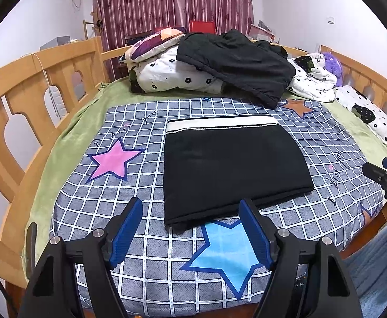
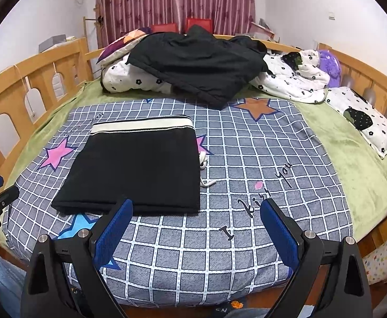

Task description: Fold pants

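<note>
Both pairs of blue-ribbed fingers (image 1: 130,228) stand spread, holding nothing: left gripper (image 1: 190,228), right gripper (image 2: 196,228). Black pants (image 1: 228,169), folded into a rectangle with a white waistband, lie on the checked, star-printed bedsheet (image 2: 246,159) reading "I kiss you". Beyond, a dark jacket (image 1: 235,63) drapes over a flowered quilt (image 1: 167,74).
</note>
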{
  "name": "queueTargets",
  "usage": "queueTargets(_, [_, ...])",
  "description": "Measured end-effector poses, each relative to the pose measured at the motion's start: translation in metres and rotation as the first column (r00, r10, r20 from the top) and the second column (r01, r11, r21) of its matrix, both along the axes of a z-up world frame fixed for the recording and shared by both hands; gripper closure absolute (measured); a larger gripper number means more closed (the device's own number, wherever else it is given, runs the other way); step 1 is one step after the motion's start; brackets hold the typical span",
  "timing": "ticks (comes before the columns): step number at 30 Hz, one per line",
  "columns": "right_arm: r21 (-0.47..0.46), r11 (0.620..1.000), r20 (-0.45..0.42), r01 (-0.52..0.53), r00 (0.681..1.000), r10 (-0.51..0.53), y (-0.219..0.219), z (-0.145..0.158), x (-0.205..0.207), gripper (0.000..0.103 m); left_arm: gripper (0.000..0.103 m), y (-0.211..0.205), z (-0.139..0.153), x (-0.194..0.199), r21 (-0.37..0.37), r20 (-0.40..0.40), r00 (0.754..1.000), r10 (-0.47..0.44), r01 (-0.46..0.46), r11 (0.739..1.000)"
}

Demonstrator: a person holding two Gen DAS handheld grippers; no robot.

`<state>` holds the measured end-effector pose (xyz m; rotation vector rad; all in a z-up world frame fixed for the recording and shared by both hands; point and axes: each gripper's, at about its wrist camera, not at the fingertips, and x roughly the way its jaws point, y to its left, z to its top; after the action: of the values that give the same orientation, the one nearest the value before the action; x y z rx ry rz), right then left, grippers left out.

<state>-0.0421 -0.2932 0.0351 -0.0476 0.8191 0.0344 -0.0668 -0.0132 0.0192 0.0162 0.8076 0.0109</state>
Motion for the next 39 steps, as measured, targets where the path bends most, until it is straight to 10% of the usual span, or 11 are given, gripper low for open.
queueTargets(39, [0.015, 1.0, 0.001, 0.006, 1.0, -0.006, -0.0013, 0.0024, -0.0004, 0.007, 0.029, 0.0102, 0.002, -0.0023, -0.023, 0.002, 1.0, 0.014, -0.014, 1.0])
